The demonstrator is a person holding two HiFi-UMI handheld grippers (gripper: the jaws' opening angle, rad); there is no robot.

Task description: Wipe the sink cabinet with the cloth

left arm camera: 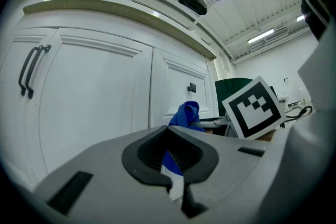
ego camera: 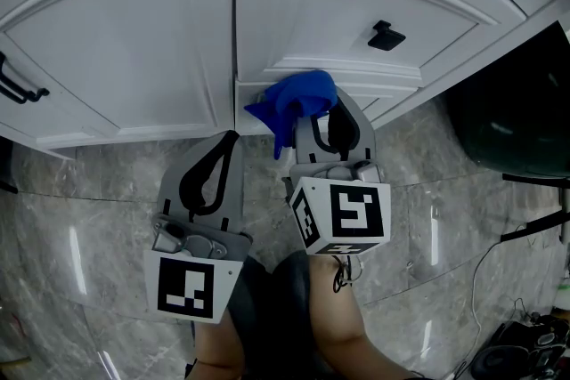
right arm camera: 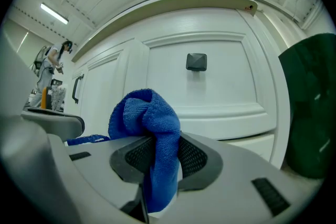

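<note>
Soft cloth (ego camera: 298,98), hard sheen
We see its blue pile nubbly and matt, the cabinet (ego camera: 134,40) smooth with satin-white paint, the floor (ego camera: 80,236) glossy grey marbled stone.

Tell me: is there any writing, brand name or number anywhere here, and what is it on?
None: no words, brands or numbers can be read in any view.
Left marker cube and right marker cube: black-and-white coded squares, not letters.
Cabinet doors and blue cloth: no print visible.
</note>
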